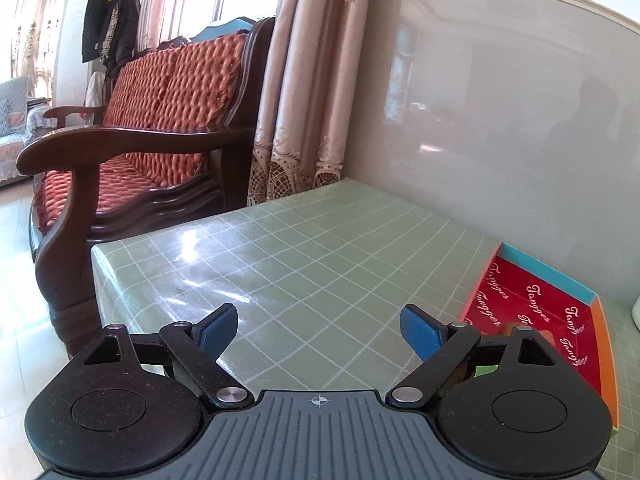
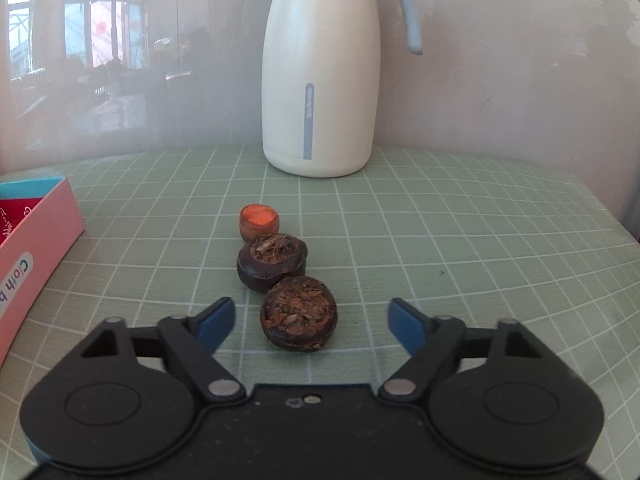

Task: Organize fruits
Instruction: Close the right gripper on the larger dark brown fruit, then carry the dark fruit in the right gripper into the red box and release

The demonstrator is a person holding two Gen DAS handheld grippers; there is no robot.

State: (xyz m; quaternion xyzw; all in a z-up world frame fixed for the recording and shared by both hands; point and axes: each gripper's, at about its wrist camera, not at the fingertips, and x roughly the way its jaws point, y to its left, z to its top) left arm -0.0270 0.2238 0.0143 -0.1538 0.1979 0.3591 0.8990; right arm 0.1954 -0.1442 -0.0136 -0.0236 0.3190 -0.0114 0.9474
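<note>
Right gripper (image 2: 310, 322), jaws spread wide, hovers low over the nearest dark fruit (image 2: 298, 312) on the worktop (image 2: 480, 260); left gripper (image 1: 319, 330), likewise spread, holds nothing beside the box (image 1: 560, 304).

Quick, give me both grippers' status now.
Left gripper: open, holding nothing, over the green table.
Right gripper: open, holding nothing; nearest dark fruit sits between its fingers.
</note>
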